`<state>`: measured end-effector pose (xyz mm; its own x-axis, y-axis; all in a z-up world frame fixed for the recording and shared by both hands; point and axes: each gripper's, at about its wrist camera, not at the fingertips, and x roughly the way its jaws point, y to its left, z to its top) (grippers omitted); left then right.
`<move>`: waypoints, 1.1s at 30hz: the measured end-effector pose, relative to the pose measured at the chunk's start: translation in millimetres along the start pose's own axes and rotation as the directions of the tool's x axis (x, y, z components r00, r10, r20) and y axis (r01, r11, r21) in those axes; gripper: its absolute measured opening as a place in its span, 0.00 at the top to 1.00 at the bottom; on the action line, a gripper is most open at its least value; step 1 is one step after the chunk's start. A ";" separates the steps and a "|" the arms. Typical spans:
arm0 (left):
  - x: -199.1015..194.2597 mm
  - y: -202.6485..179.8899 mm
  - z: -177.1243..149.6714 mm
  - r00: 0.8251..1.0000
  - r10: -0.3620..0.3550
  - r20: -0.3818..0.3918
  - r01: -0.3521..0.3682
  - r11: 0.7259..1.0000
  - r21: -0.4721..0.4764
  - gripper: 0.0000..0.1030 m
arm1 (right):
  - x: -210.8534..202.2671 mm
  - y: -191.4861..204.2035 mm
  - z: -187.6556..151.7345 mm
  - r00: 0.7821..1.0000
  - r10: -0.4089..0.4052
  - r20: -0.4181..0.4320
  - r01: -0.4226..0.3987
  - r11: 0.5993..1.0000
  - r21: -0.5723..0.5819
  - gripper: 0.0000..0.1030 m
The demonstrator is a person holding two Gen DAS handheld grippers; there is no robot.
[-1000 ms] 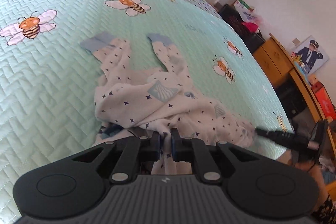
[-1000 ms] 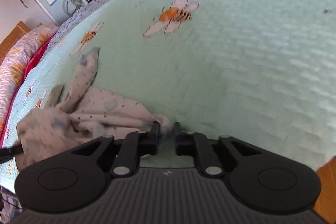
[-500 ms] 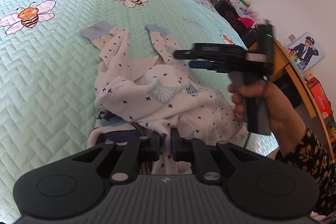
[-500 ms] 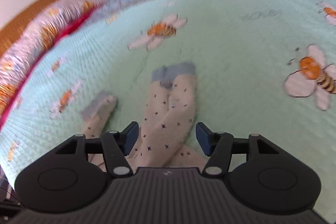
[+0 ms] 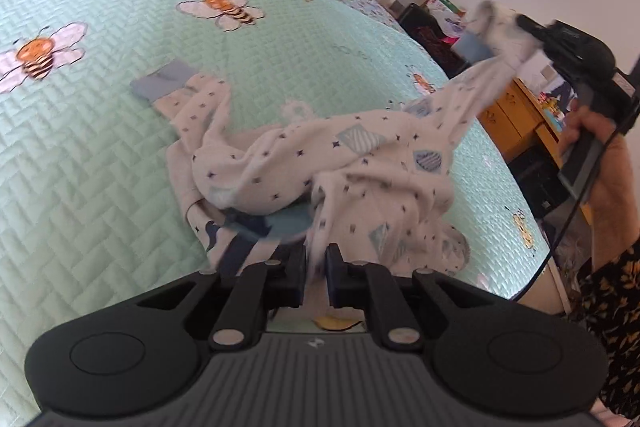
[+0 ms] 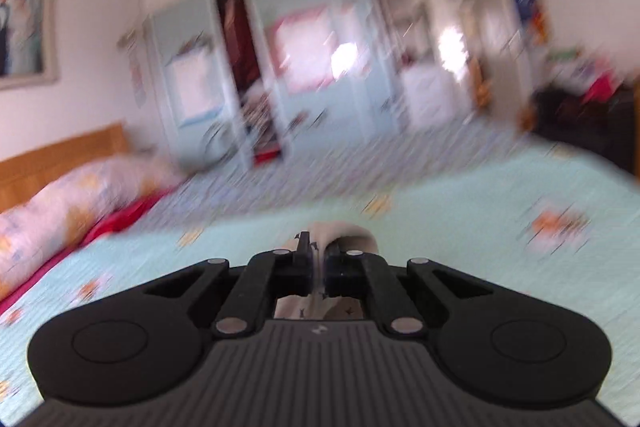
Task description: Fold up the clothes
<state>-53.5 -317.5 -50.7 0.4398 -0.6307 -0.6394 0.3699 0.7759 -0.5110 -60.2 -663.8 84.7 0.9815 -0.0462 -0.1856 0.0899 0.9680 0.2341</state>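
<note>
A white baby garment [image 5: 320, 163] with small dark stars and blue cuffs lies crumpled on the mint bee-print bedspread [image 5: 100, 147]. My left gripper [image 5: 316, 263] is shut on its near edge, low over the bed. One leg of the garment [image 5: 472, 99] is stretched up to the right, where my right gripper [image 5: 516, 27] is shut on it near the blue cuff [image 5: 474, 45], well above the bed. In the blurred right wrist view, white cloth [image 6: 344, 233] is pinched between the right gripper's [image 6: 318, 255] jaws. The other leg with its blue cuff [image 5: 164, 83] lies flat.
The bed's right edge drops toward a wooden cabinet [image 5: 516, 131] and dark clutter [image 5: 432, 35]. A person's hand and patterned sleeve [image 5: 612, 227] hold the right gripper. Pillows [image 6: 72, 199] and a wardrobe [image 6: 280, 67] stand beyond the bed.
The right gripper let go of the garment's edge, opened over a leg near the cuff, shut on it and lifted it up to the right. The left gripper stayed shut on the cloth.
</note>
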 end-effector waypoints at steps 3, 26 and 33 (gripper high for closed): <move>3.1 -7.8 1.9 1.000 -0.026 0.003 0.026 1.000 0.015 0.90 | -40.8 -53.1 24.9 0.983 -0.145 0.111 0.140 0.989 0.056 0.96; 145.2 -20.2 107.0 0.992 -0.088 -0.093 0.049 0.932 -0.358 0.66 | -74.3 -200.6 -175.5 0.828 -0.406 -0.387 0.535 0.779 0.326 0.91; 172.7 -24.8 116.1 0.993 -0.044 -0.112 -0.010 0.896 -0.444 0.60 | -79.7 -203.3 -178.3 0.838 -0.384 -0.387 0.514 0.794 0.324 0.90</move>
<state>108.3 -447.0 -81.7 0.3281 -0.6592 -0.6766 -0.0367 0.7068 -0.7065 -186.8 -813.0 -118.3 0.7225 -0.3153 -0.6153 0.6306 0.6652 0.3997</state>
